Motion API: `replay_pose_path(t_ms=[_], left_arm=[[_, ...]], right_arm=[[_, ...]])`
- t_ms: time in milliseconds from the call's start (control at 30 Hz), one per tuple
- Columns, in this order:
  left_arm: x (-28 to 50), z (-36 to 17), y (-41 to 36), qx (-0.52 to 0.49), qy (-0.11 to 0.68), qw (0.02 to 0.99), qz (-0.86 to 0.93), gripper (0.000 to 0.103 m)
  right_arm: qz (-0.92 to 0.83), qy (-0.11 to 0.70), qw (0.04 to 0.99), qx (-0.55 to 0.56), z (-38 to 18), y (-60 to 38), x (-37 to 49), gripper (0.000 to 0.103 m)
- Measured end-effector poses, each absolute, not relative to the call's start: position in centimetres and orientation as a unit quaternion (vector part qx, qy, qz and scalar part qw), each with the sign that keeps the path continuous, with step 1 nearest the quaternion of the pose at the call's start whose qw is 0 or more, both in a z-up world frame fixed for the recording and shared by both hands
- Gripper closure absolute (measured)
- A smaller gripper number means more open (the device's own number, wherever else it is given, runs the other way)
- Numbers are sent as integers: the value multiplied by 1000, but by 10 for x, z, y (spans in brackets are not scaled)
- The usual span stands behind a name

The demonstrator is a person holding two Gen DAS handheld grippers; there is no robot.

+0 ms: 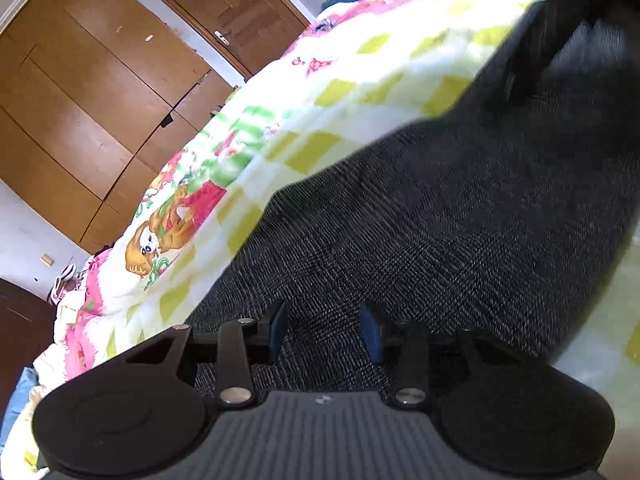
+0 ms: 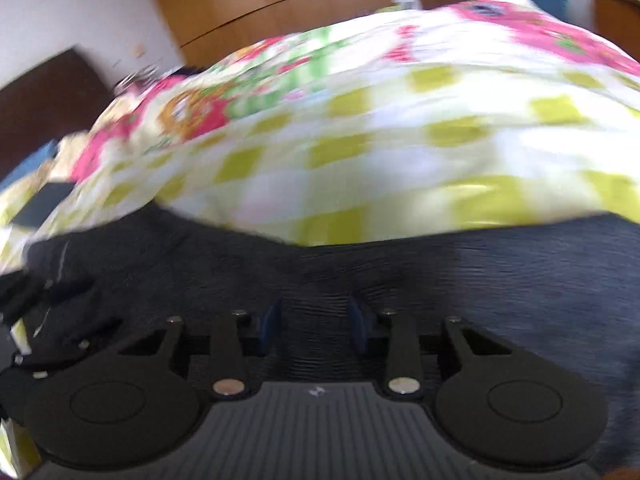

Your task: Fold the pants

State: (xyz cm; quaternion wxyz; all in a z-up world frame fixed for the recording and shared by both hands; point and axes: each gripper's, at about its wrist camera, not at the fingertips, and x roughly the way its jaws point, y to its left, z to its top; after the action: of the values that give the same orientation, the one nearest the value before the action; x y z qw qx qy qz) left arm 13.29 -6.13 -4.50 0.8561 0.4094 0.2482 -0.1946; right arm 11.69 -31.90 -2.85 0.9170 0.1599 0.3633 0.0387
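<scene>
Dark grey denim pants lie flat on a checked yellow and white bedspread. My left gripper is open, its blue-padded fingers just over the fabric near the pants' edge. The other gripper shows as a dark blurred shape at the upper right of the left wrist view. In the right wrist view, which is blurred by motion, the pants fill the lower half. My right gripper is open low over the cloth. The left gripper shows at the left edge of this view.
The bedspread has pink and green cartoon prints toward its far side. Wooden wardrobe doors and a door stand beyond the bed. A dark wooden headboard is at the left.
</scene>
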Motion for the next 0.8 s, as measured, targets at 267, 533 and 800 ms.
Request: replay_pose_path(t_ms=[267,533,800], left_arm=[[117,-45,-106,422,250,849,-197,50],[99,-49,-177,464,236,821,-235,50],[91,-54,-199,495,244,799,-239,50]], right_arm=[[-104,323,916,216,-22,-452,-2,58],[-73,294,914,272,-18,-493,-19,55],[-129,269,889,349,-39,-556,19,67]])
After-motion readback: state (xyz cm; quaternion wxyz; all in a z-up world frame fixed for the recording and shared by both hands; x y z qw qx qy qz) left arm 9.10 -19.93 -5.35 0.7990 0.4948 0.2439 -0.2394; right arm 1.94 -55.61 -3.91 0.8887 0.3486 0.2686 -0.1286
